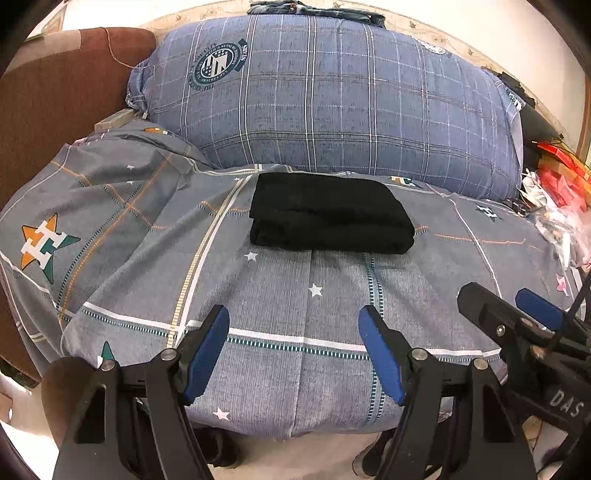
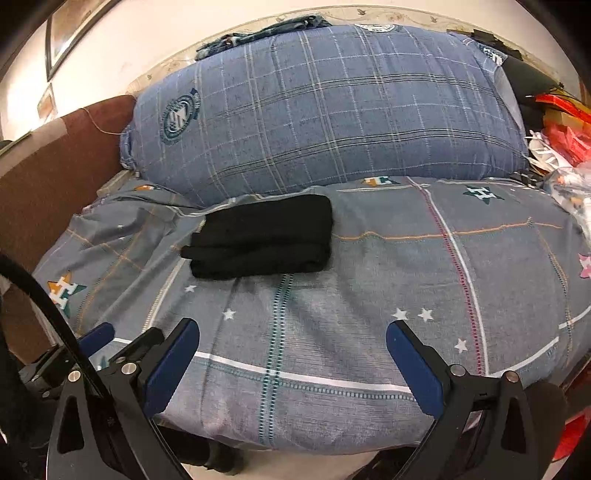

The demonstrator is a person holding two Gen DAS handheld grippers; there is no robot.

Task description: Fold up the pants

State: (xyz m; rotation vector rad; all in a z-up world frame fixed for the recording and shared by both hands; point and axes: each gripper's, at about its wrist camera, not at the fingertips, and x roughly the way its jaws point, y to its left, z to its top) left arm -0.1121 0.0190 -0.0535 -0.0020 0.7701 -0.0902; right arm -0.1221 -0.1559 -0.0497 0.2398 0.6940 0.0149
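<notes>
The black pants (image 1: pixel 328 214) lie folded into a compact stack on the grey patterned bed cover (image 1: pixel 258 295), just in front of the big pillow. They also show in the right wrist view (image 2: pixel 262 236), left of centre. My left gripper (image 1: pixel 293 321) is open and empty, hovering over the cover's near edge, well short of the pants. My right gripper (image 2: pixel 291 334) is open and empty too, at the same near edge. It shows at the right of the left wrist view (image 1: pixel 513 299), and the left gripper shows at the lower left of the right wrist view (image 2: pixel 125 332).
A large blue plaid pillow (image 1: pixel 332 99) lies behind the pants, with dark clothes on top (image 1: pixel 314 9). A brown headboard or cushion (image 1: pixel 55 96) stands at the left. Red packets and plastic bags (image 1: pixel 561 192) are piled at the right. The floor (image 1: pixel 314 458) lies below the bed edge.
</notes>
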